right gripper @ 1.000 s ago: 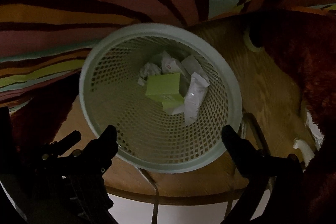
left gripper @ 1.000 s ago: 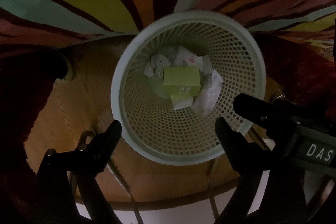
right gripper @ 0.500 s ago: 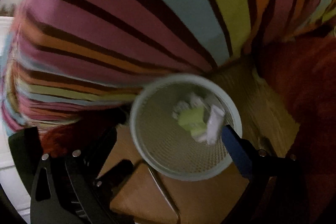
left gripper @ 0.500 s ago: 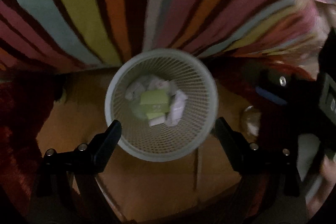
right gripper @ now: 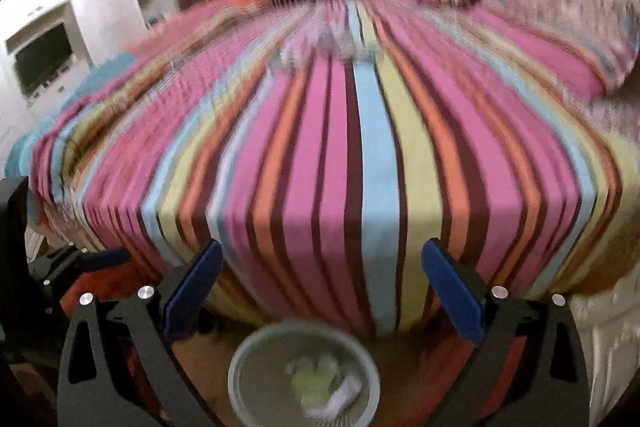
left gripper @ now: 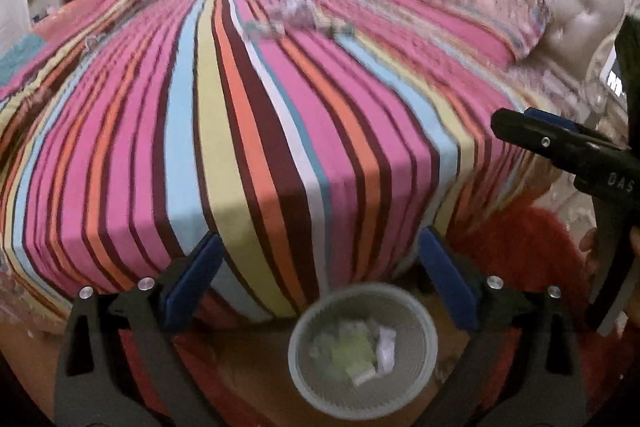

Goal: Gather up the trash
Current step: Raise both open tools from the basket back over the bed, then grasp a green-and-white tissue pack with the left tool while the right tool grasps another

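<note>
- Left gripper (left gripper: 320, 279) is spread wide and empty; reaching blind through this blur could miss the small trash (left gripper: 296, 15) far up the striped bed (left gripper: 224, 115).
- Right gripper (right gripper: 322, 285), likewise released, could knock the near wastebasket (right gripper: 240, 371), spilling the collected scraps (right gripper: 320, 383).

Blurred litter (left gripper: 298, 15) on far bedspread (left gripper: 280, 99)

We see our left gripper (left gripper: 320, 281) gaping empty above the bin (left gripper: 424, 311), which holds a green box (left gripper: 354, 353) and white paper (left gripper: 386, 347). Beyond the bin lies the striped bed (left gripper: 280, 107); right of it, our right gripper (left gripper: 560, 147).
</note>
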Demonstrator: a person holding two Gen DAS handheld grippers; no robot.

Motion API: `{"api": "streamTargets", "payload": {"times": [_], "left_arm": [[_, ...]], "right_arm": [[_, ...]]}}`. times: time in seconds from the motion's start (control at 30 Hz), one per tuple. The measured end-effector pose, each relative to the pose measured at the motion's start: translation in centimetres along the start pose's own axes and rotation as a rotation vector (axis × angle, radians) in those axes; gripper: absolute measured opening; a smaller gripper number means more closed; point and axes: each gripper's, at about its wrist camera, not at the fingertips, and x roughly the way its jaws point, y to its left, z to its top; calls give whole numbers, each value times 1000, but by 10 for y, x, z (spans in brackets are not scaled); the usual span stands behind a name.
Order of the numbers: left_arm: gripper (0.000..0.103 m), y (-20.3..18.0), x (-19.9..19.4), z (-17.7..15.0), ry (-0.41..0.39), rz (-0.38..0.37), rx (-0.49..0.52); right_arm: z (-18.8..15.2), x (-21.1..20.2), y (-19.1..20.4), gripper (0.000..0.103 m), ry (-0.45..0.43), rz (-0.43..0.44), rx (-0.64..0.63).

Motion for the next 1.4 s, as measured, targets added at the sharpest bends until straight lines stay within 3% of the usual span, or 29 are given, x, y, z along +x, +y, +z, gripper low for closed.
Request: {"api": "streamTargets", "payload": {"times": [0.07,0.23,0.4,0.57,0.73,0.93,1.13,1.4], "left_arm": [[95,7,-6,12,-50,-13,-5],[95,22,0,44,-96,21,-1],[95,44,11,79,-127,31,-24],[95,59,41,115,-115,107,12],[95,66,70,145,-112,82,52],[95,72,116,182,-78,85,137],[95,83,157,209,-57,83,146],[95,85,215,248,-15,109,256]], "right_arm": [[16,-5,-3,96,-57,-8,-36],[47,-5,-18,96,-103,-7,-43],[81,-5,-36,96,-94,4,-47],[100,14,-49,96,-79,6,-65],[115,45,-61,96,-41,7,-60],[133,77,-61,96,-69,-80,-131],[151,117,-74,96,-9,-12,-168],[173,170,-84,96,82,17,-213]]}}
